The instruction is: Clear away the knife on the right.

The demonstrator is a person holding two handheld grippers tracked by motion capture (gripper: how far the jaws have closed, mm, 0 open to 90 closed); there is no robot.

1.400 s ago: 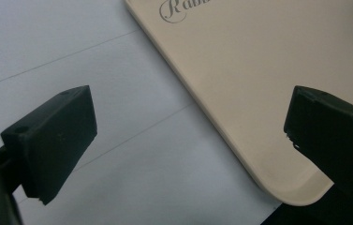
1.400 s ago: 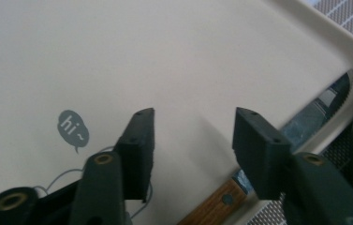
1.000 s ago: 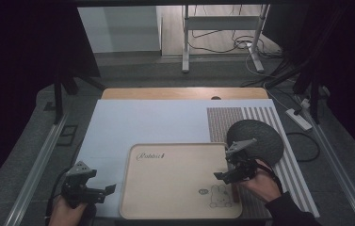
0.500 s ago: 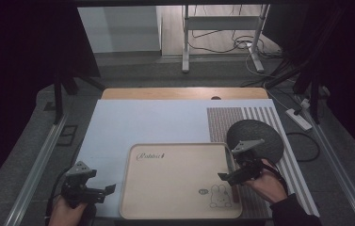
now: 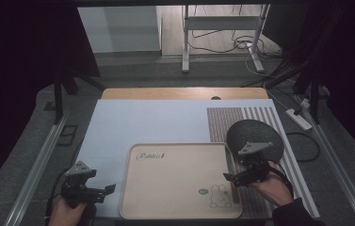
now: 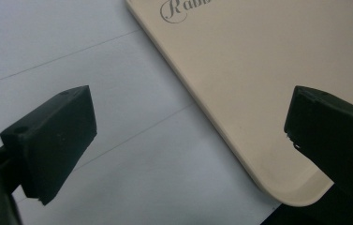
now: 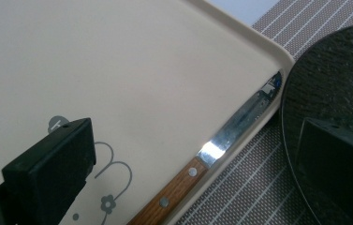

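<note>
Lying along the right rim of the beige tray [image 5: 175, 183], a wooden-handled knife [image 7: 221, 145] sits beside the dark plate [image 5: 255, 134]; the right gripper [image 5: 238, 177] and left gripper [image 5: 103, 190] both hold their jaws apart.

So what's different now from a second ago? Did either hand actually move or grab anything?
The right tool slid back toward the person along the right edge of the beige rabbit-print tray, uncovering the rabbit drawing. Its jaws are open above the wooden-handled knife lying against the tray's rim, gripping nothing. The left tool, also open, stayed put at the tray's left side. Tray, round black plate and striped placemat are unchanged.
</note>
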